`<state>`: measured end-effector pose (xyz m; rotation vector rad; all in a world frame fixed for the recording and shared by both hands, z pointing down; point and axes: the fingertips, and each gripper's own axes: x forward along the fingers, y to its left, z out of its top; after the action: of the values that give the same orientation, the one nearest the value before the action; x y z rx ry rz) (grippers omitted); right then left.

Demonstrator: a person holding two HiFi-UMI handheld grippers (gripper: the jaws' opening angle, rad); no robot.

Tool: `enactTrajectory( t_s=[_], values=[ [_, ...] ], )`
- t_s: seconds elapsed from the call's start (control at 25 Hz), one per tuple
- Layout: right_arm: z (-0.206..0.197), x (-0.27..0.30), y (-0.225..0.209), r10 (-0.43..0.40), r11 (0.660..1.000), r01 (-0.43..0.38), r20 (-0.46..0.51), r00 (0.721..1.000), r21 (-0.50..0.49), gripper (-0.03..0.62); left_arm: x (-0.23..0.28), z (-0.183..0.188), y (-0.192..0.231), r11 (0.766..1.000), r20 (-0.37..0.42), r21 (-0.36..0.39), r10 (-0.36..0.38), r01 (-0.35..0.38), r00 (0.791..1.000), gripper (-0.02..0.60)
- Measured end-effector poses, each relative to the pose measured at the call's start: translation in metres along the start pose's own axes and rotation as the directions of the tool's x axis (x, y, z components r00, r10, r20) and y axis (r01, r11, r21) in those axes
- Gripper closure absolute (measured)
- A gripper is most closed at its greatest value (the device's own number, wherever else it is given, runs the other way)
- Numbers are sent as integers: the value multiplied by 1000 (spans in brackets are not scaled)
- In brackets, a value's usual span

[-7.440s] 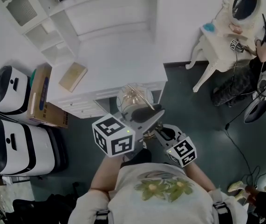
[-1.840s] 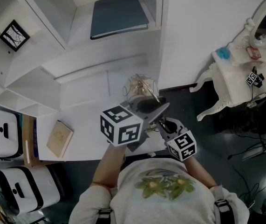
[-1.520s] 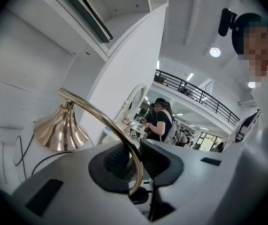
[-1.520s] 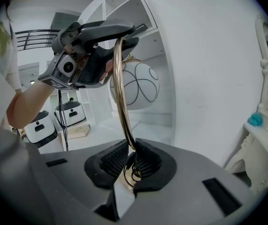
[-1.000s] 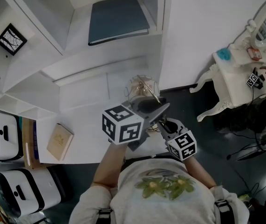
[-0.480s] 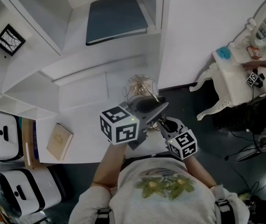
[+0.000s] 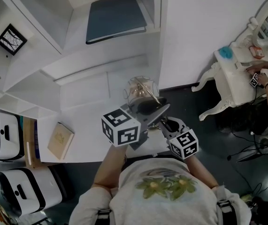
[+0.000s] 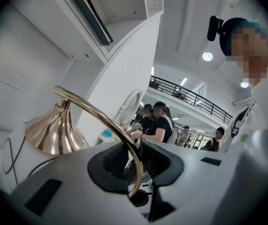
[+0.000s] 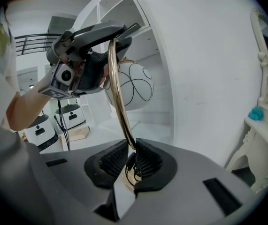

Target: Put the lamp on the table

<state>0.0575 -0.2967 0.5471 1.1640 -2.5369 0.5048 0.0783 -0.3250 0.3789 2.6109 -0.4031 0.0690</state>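
Observation:
The lamp has a curved gold stem point(image 9: 116, 86), a clear globe shade point(image 7: 141, 90) and a gold cone point(image 8: 54, 131). I hold it in the air with both grippers, over the front right part of the white table point(image 7: 89, 121). My left gripper point(image 7: 155, 110) is shut on the upper arc of the stem point(image 8: 124, 139), which passes between its dark pads. Lower down, my right gripper point(image 7: 163, 124) is shut on the stem, with the black cord bunched between its ribbed pads point(image 9: 145, 161). The right gripper view also shows the left gripper point(image 9: 89, 43) beside the globe point(image 9: 130, 86).
A tan book point(image 7: 60, 140) lies on the table's left part. A blue folder point(image 7: 116, 17) rests on a shelf above. White machines point(image 7: 4, 130) stand at the far left. At the right is a white vanity table point(image 7: 234, 78) where another person's hands point(image 7: 260, 74) work.
Since 7.4 s ago I have come closer to the table and shelves. In the last second the lamp and both grippers have barely moved. Hands have appeared at the vanity.

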Motion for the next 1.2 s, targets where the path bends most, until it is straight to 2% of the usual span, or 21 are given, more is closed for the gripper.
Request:
enactTrajectory(
  t_s=[0.48,0.68,0.88,1.2],
  values=[
    [-9,-4,3,-11,1000,11,-15,1000,1,533,0,-13,-13,1000,-42,29,6,-5,999,499],
    [-9,-4,4,-13,1000,13,-20,1000,12,533,0,-13,-14,999,-27,30,14,-13,1000,499],
    [-7,-5,6,-12,999,13,-21,1000,34,534,-1,-15,-16,996,-25,79,44,-42,999,499],
    [6,-14,8,-48,999,48,23,999,21,533,-5,-18,-15,992,-3,90,91,-90,996,494]
  ],
)
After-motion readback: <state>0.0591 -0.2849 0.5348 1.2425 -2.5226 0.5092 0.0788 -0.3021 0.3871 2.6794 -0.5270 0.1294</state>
